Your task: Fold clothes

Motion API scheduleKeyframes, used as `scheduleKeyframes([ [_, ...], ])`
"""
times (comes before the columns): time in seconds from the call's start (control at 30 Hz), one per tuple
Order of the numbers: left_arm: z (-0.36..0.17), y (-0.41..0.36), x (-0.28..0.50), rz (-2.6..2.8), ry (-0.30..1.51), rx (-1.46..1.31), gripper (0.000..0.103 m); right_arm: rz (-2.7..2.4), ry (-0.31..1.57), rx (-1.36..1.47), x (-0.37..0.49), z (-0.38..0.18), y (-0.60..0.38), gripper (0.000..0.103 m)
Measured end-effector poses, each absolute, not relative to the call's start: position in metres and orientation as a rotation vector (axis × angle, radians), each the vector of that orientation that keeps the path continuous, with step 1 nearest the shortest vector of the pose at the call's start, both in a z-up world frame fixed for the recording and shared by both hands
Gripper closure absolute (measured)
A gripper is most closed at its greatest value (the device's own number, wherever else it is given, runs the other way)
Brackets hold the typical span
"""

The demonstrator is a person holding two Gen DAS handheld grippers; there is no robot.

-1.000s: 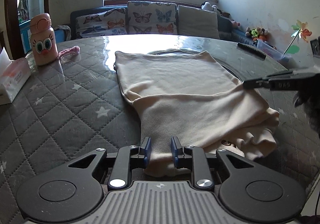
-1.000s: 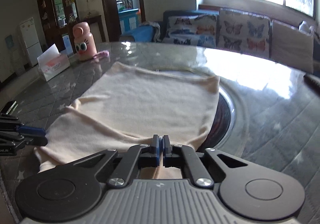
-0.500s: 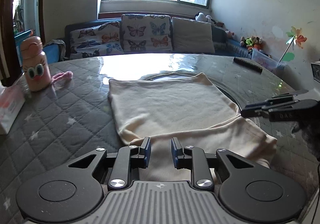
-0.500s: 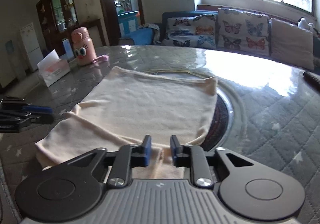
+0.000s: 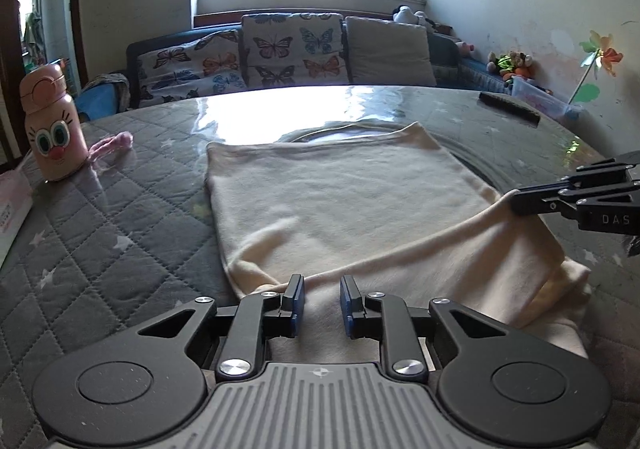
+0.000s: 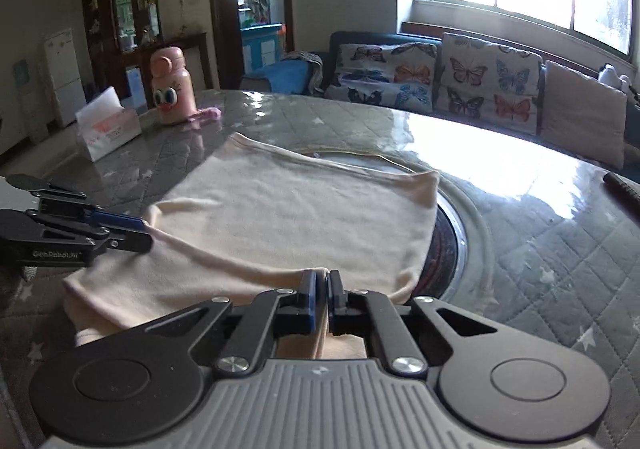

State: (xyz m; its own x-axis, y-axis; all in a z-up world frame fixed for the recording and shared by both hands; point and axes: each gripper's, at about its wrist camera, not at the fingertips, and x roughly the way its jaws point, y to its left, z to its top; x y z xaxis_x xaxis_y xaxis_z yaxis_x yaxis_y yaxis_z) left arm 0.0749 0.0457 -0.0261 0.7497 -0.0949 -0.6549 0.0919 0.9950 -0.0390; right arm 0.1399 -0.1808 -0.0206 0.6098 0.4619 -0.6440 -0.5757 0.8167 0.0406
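The right gripper is clenched on the near folded edge of the cream garment; a thin ridge of cloth shows pinched between its blue pads. The left gripper stands with its jaws a little apart, and the same edge runs between them. Whether the pads actually press the cloth cannot be told from either view.

The two grippers sit well apart along one edge. This spacing probably serves to carry the doubled layer evenly, so that the fold lands straight rather than skewed.

The garment lies flat on the quilted grey table, with its near part doubled over and its far hem spread toward the sofa. Part of it covers a round recessed plate set in the table top.

Further off, to the left, a pink bottle and a tissue box stand clear of the cloth, so they do not obstruct the fold. A dark remote lies near the far right rim. A sofa with butterfly cushions stands beyond the table, under the window.
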Motion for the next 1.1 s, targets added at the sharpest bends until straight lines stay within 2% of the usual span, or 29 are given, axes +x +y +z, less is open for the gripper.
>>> scheduleKeyframes([
  [0.13,-0.023,0.045,0.072,-0.090,0.706,-0.003,0.082,0.559,0.757,-0.166,0.149,-0.038,-0.186,0.097],
  [0.37,-0.006,0.026,0.058,-0.170,0.663,0.028,0.082,0.676,0.681,-0.210,0.124,-0.013,-0.185,0.093],
  [0.7,-0.028,0.026,0.043,-0.174,0.734,0.060,0.081,0.738,0.747,-0.277,0.104,-0.032,-0.183,0.093],
  [0.83,-0.022,0.030,0.028,-0.176,0.723,0.078,0.081,0.742,0.739,-0.268,0.100,-0.028,-0.188,0.086],
  [0.97,-0.015,0.030,0.010,-0.199,0.713,0.133,0.071,0.746,0.739,-0.285,0.098,-0.028,-0.187,0.085],
  [1.1,-0.011,0.022,-0.012,-0.253,0.684,0.259,0.062,0.758,0.728,-0.298,0.094,-0.020,-0.190,0.074],
])
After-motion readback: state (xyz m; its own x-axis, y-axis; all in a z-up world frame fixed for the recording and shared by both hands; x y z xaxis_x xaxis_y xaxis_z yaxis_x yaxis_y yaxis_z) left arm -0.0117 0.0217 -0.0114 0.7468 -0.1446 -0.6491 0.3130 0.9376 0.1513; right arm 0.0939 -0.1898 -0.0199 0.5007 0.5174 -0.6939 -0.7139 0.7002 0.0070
